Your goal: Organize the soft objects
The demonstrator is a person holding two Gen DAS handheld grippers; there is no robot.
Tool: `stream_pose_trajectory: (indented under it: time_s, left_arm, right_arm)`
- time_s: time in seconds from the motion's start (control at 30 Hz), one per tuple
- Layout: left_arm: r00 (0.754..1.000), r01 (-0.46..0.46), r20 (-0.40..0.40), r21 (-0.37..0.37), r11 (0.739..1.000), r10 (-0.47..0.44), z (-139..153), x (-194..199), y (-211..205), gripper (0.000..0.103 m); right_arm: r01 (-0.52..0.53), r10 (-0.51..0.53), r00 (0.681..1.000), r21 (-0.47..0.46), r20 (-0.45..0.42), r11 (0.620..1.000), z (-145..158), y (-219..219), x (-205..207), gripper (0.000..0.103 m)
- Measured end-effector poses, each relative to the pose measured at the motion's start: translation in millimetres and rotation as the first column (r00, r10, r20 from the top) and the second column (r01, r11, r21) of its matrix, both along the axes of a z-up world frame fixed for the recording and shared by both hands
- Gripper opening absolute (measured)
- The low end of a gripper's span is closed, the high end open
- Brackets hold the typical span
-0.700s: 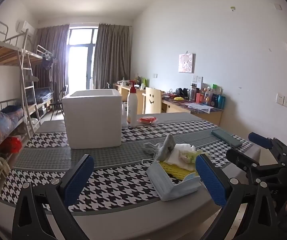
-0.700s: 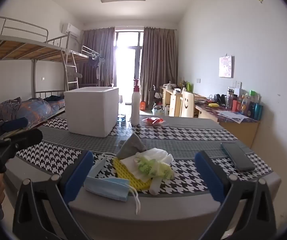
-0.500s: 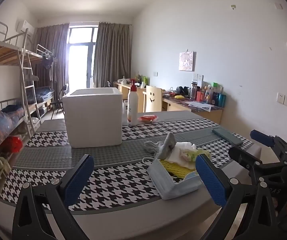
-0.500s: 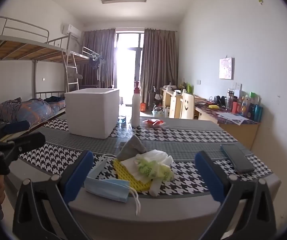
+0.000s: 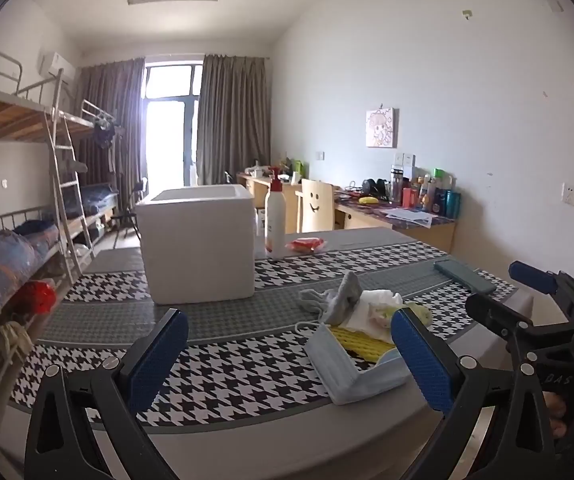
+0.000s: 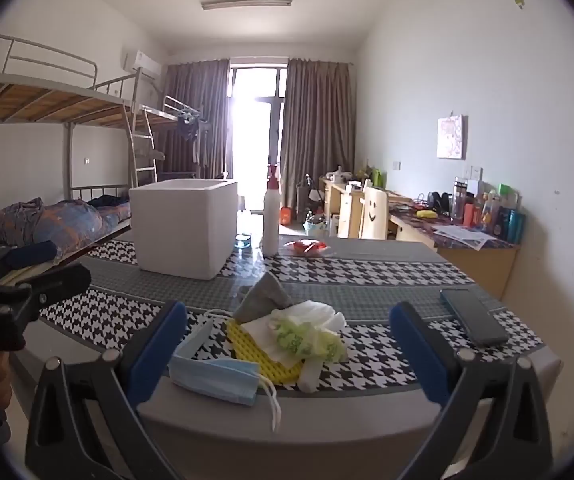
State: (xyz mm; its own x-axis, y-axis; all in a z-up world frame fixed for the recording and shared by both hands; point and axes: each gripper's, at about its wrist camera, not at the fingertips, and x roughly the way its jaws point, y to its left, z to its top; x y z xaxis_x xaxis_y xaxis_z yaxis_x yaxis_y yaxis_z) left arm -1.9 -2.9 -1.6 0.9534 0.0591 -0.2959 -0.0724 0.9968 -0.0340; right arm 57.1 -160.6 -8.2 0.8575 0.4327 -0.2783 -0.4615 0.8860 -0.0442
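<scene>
Both hand-held grippers edge slightly nearer the soft pile.
Left hand-held gripper point(image 5: 287, 364) and right hand-held gripper point(image 6: 287, 354), both spread and empty, face the light-blue pleated face mask point(image 6: 215, 376); sorting seems not yet begun.

Before me, near the table's front edge, a heap of soft things: a folded pale-blue face mask point(image 6: 214, 376) with white ear loops, overlapped by a yellow mesh cloth point(image 6: 265, 356); white crumpled tissue point(image 6: 307, 316), a green-yellow fluffy piece point(image 6: 307, 340) and a peaked grey sock point(image 6: 265, 294) are piled behind.
</scene>
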Motion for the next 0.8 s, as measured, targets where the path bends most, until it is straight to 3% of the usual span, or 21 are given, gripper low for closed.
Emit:
stream_pose_trajectory:
  time_s: [0.4, 0.57, 0.8]
  left_arm:
    - [1.0, 0.006, -0.005, -0.085, 0.996, -0.007, 0, 1, 11, 0.102]
    - [1.0, -0.019, 0.009, -0.038, 0.999, 0.02, 2, -1, 8, 0.102]
    - [1.0, -0.018, -0.001, -0.041, 0.999, 0.018, 2, 2, 8, 0.102]
  right_arm:
    - [-0.003, 0.003, 1.0, -0.005, 0.008, 1.0, 0, 2, 1, 0.103]
    - [0.001, -0.001, 1.0, -0.008, 0.01, 1.0, -1, 2, 1, 0.102]
    - [-0.006, 0.007, 1.0, -0.007, 0.015, 1.0, 0, 3, 0, 0.102]
